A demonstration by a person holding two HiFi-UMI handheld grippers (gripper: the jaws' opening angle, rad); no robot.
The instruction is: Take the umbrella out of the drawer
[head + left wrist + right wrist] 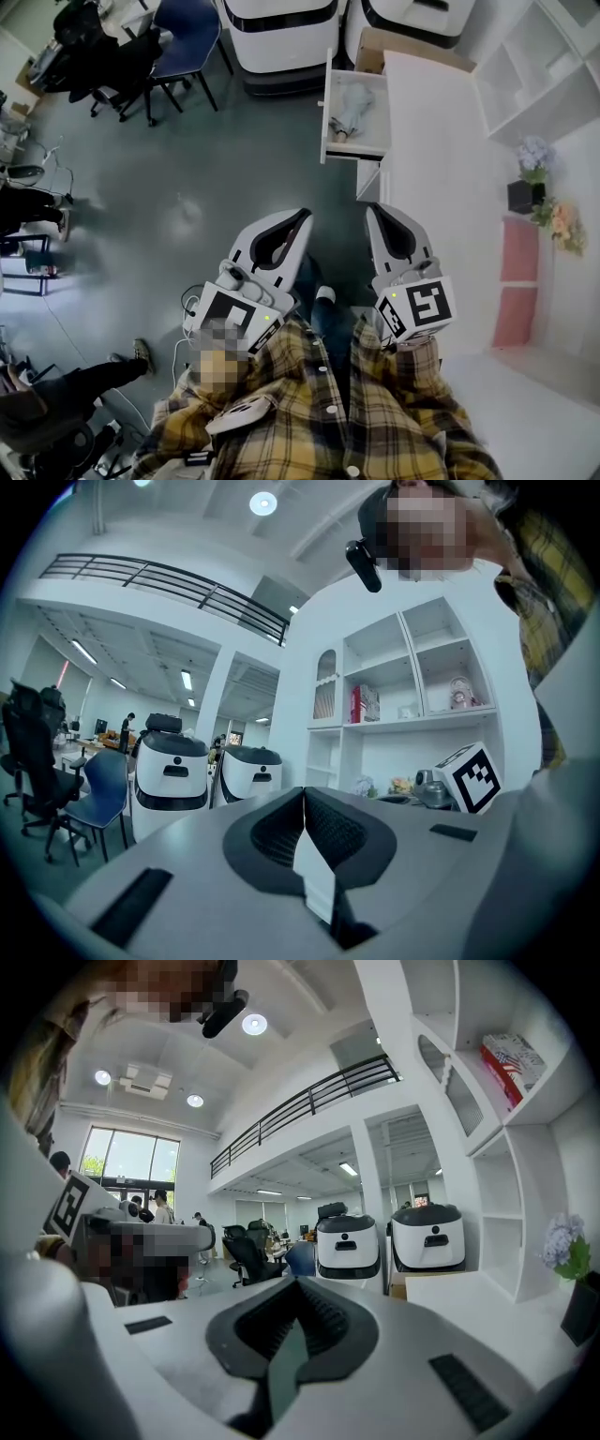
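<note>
A white drawer (327,112) stands pulled out from the side of a long white cabinet (441,178). A folded grey umbrella (352,106) lies inside it, its handle end towards me. Both grippers hang well short of the drawer, held close to my body and pointing about level. My left gripper (303,217) is shut with nothing in it; its jaws meet in the left gripper view (303,796). To its right, my right gripper (372,208) is also shut and holds nothing, its jaws together in the right gripper view (298,1284).
Two white machines (281,33) stand on the floor beyond the drawer. A blue chair (187,37) and black chairs (103,56) are at the far left. Open shelves (544,66) and flowers (534,159) line the right wall. A person's leg (84,380) shows lower left.
</note>
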